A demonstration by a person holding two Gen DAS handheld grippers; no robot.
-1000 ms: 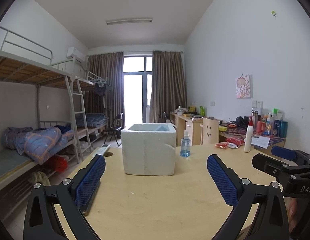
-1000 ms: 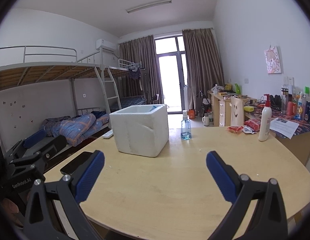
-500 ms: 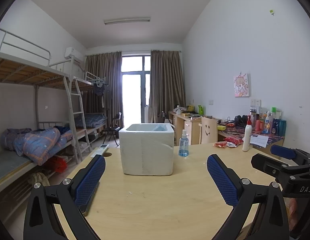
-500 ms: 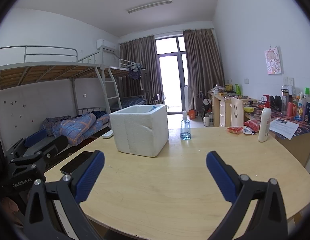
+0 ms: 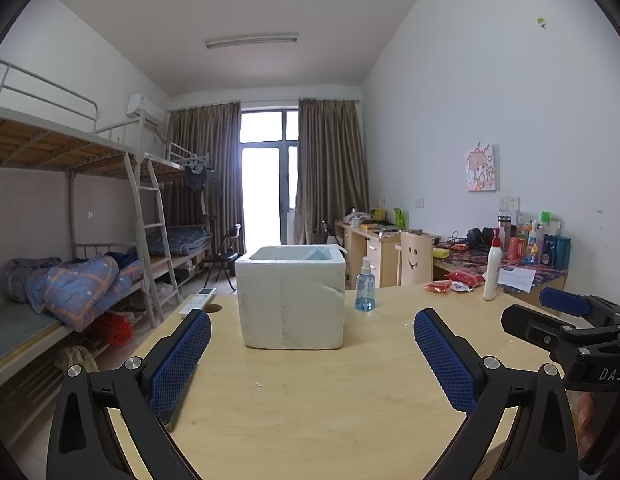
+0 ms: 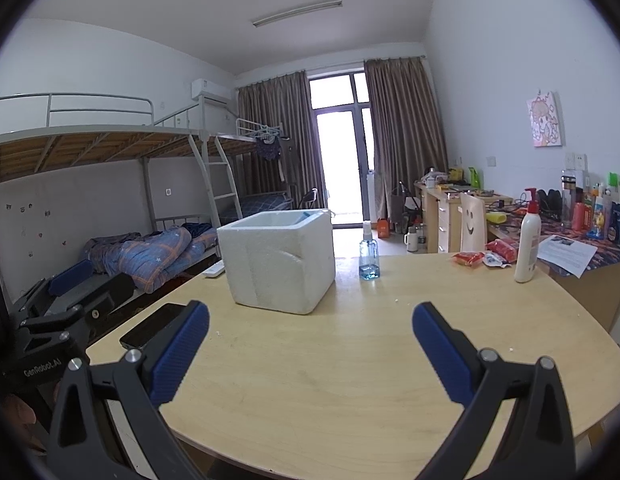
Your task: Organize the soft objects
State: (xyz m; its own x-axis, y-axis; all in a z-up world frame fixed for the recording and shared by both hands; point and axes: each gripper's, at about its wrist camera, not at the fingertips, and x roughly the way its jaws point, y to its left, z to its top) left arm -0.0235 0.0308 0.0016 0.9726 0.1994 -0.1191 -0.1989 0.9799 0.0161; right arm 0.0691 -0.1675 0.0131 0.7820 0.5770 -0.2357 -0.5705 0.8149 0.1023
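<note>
Pale wooden tabletop (image 6: 350, 380), rounded edge. On it: white foam box (image 6: 277, 258) near the middle, blue spray bottle (image 6: 368, 254) beside, lotion pump bottle (image 6: 528, 246), red snack packets (image 6: 484, 257), phone (image 6: 155, 326), remote (image 5: 197, 302).

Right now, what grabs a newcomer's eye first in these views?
The white foam box standing open-topped mid-table, with a small blue spray bottle just to its right. Both grippers, left gripper and right gripper, hover wide open and empty over the wooden table; a black phone lies near the left edge.
</note>
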